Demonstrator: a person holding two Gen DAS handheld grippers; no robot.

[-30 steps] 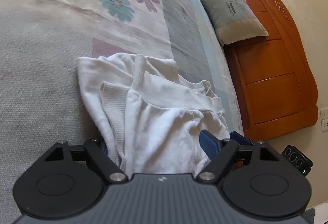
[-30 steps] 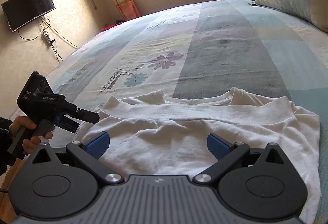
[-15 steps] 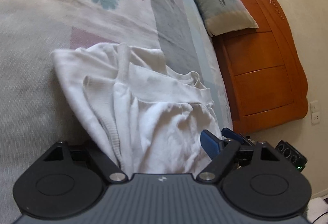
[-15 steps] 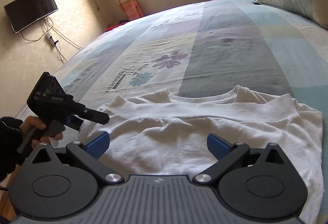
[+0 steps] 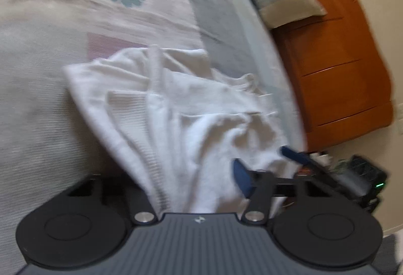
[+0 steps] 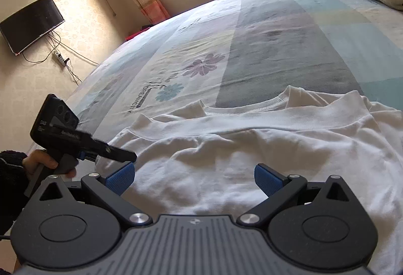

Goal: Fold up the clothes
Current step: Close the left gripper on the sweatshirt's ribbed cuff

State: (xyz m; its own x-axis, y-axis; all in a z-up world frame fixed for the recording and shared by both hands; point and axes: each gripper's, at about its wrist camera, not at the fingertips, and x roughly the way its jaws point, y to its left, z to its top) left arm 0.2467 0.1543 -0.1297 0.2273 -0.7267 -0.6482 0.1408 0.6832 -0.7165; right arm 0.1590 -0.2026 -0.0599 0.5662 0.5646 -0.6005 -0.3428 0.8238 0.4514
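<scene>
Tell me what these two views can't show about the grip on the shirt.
- Left wrist view: motion blur; the white shirt hides one side of the left gripper, whose jaws have just been closing, so no bite is confirmed.
- Right wrist view: the right gripper body cuts off the near hem.

The left black two-finger gripper with blue pads (image 6: 110, 153) has just been closing, gathering white cloth; the right black blue-padded gripper (image 6: 195, 178) stands wide apart.

White shirt (image 6: 252, 149); floral bedspread (image 6: 277, 31); headboard (image 5: 340, 73) prob. orange.
</scene>
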